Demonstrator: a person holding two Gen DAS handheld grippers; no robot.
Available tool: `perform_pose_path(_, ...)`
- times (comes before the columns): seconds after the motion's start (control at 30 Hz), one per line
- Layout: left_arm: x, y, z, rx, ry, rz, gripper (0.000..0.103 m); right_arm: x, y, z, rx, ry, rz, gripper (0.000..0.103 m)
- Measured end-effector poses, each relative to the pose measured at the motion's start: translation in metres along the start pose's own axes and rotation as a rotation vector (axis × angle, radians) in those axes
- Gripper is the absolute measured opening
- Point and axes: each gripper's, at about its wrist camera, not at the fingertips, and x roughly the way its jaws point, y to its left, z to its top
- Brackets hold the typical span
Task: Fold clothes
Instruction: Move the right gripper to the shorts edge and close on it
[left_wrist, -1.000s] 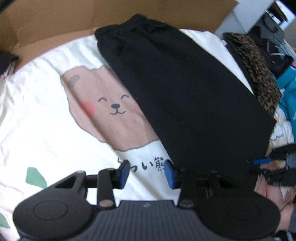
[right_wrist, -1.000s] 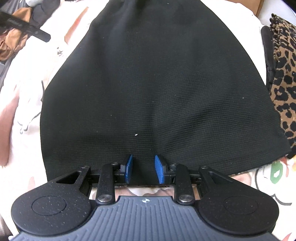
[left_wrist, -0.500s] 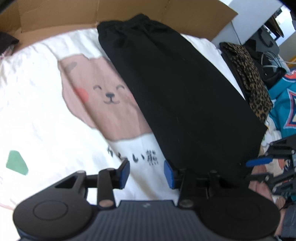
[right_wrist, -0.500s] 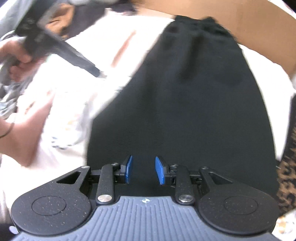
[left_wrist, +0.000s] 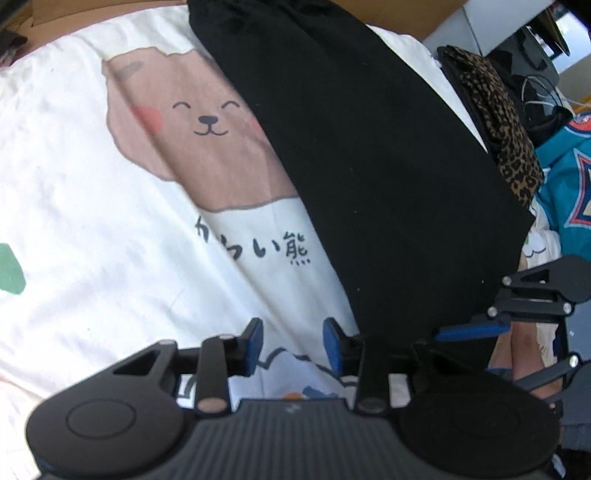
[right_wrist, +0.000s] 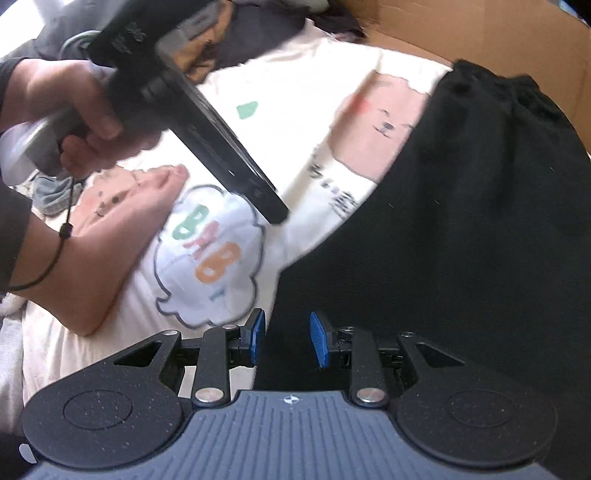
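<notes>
A black garment (left_wrist: 369, 147) lies flat and lengthwise on a white bed sheet (left_wrist: 92, 221) printed with a bear. My left gripper (left_wrist: 291, 343) hovers over the sheet just left of the garment's near edge. Its jaws are closing with nothing between them. My right gripper (right_wrist: 286, 336) is open over the near left corner of the black garment (right_wrist: 461, 221), empty. One blue fingertip (left_wrist: 469, 332) of the right gripper shows at the right of the left wrist view. The right wrist view shows the left gripper's body (right_wrist: 207, 122), held by a hand (right_wrist: 74, 103).
A leopard-print garment (left_wrist: 495, 122) and a teal jersey (left_wrist: 569, 173) lie to the right of the black one. Brown cardboard (right_wrist: 480, 33) borders the far side of the sheet. A forearm (right_wrist: 92, 266) rests across the sheet on the left.
My left gripper has sunk toward the sheet near the garment's hem and its jaws have narrowed a little. My right gripper has shifted to the garment's left edge and rolled, bringing the other hand into its view.
</notes>
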Motion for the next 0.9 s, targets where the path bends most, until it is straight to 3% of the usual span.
perform_pose_path(0.33, 0.004, -0.003, 0.003, -0.005, -0.003, -0.018, 0.037, 0.027, 0.030, -0.003, -0.073, 0.018, -0.079, 0.034)
perform_pose_path(0.53, 0.005, -0.004, 0.007, 0.007, -0.005, -0.028, 0.037, 0.038, 0.035, -0.014, -0.103, 0.075, -0.101, 0.034)
perform_pose_path(0.9, 0.001, -0.018, 0.008, 0.104, 0.008, -0.057, 0.037, 0.024, 0.017, -0.025, -0.041, 0.084, -0.087, 0.001)
